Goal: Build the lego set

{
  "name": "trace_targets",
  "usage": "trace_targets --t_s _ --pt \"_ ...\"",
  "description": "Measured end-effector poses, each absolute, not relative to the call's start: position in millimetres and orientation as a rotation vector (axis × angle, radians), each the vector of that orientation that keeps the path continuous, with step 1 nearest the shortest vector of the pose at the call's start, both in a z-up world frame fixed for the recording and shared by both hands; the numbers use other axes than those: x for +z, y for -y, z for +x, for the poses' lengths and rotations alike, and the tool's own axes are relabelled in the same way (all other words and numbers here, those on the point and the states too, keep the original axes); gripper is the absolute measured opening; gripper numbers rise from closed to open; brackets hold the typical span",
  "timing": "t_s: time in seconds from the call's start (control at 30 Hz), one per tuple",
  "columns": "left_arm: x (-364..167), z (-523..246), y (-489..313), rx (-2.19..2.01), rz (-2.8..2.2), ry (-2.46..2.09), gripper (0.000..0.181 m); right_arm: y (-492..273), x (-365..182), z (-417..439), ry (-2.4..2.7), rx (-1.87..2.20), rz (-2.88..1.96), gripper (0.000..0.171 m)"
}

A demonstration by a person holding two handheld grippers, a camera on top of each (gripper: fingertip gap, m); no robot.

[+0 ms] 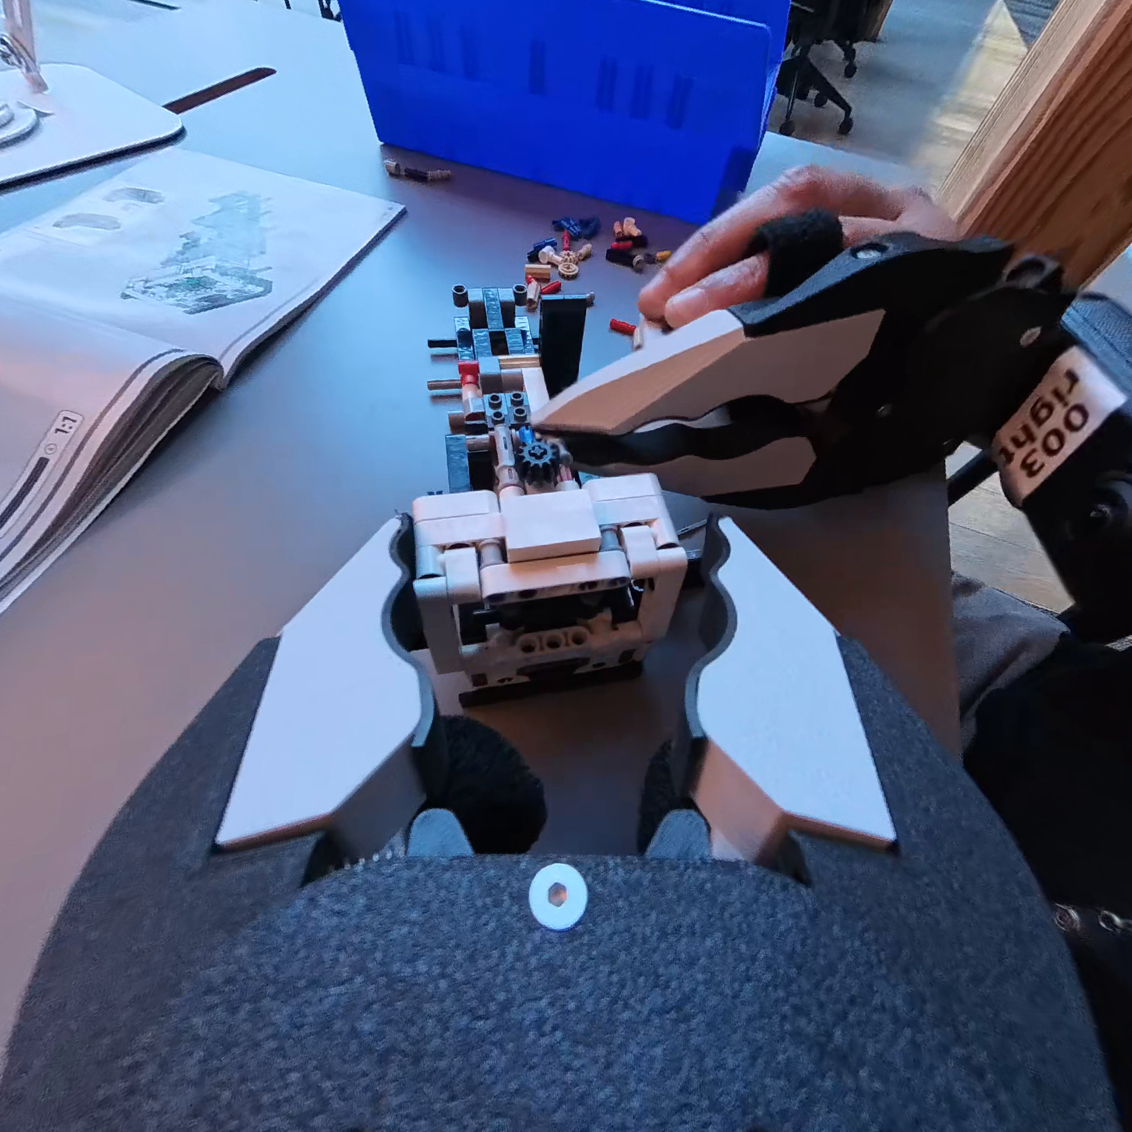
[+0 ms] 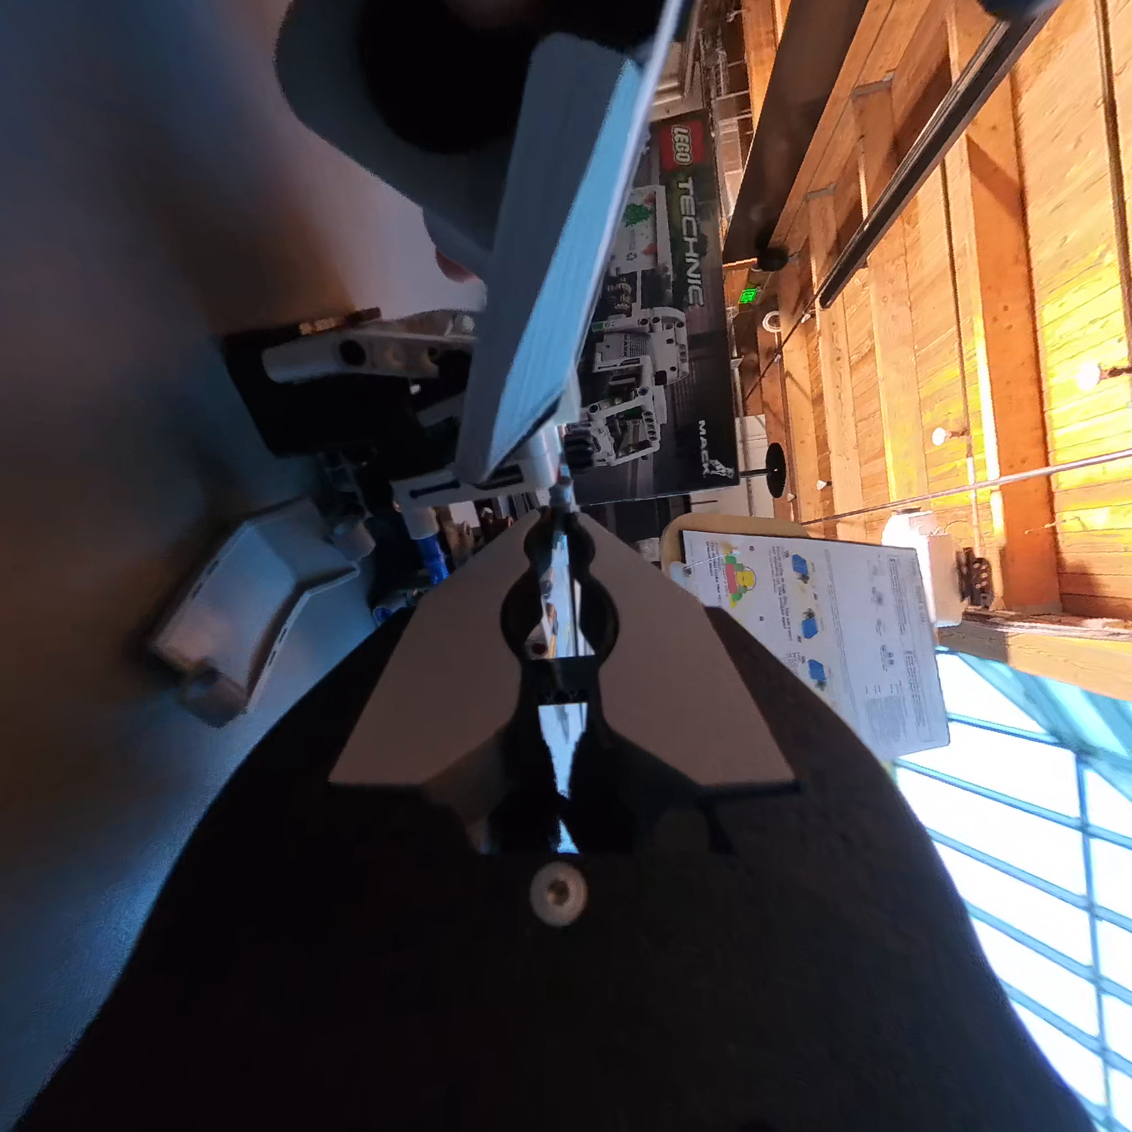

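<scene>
Tool work first: my left tool (image 1: 554, 588) stands with its two sides apart, one on each side of the near end of the lego model (image 1: 539, 551). Whether the fingers (image 1: 343, 667) touch the white frame I cannot tell; I judge they sit there to stop the model from sliding on the dark counter (image 1: 275, 490).

At about 2 o'clock from that frame, my right tool (image 1: 554, 438) comes in from the right, turned on its side, with a hand (image 1: 765, 245) on top of it. Its tips are almost together at the small black gear (image 1: 538, 460) on the model's spine. In the right wrist view a thin grey piece lies between the nearly closed tips, but I cannot say surely that they press the gear itself. I think this step is to seat or turn the gear on its axle, so it needs a steady base.

Further, at 12 o'clock, the long model continues, and behind it lie loose small parts (image 1: 582, 251), kept near for quick picking. At 10 o'clock the open instruction book (image 1: 184, 275) lies flat. The blue bin (image 1: 563, 92) stands farthest.
</scene>
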State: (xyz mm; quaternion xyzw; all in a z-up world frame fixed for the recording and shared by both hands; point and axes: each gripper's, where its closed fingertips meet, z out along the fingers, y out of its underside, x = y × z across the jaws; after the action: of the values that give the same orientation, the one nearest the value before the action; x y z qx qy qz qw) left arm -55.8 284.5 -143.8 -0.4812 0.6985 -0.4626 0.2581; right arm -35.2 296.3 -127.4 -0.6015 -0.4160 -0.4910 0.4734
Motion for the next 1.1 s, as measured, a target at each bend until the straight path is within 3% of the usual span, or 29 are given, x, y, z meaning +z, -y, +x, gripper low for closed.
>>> trace_targets --t_s 0.7,0.93,1.1 --pt "-144.3 -53.4 -281.9 -1.268 -1.32 -1.888 0.086 -290.6 -126.6 -41.8 1.072 -1.333 -1.454 0.002" --pt "-144.6 -52.2 -281.9 -1.242 -1.329 -1.87 0.086 -289.3 -123.0 -42.2 1.197 -1.663 -1.278 0.003" --pt "-145.1 -51.2 -280.8 -1.234 -1.331 -1.868 0.085 -289.9 -124.3 -45.6 1.211 -1.594 -1.323 0.002"
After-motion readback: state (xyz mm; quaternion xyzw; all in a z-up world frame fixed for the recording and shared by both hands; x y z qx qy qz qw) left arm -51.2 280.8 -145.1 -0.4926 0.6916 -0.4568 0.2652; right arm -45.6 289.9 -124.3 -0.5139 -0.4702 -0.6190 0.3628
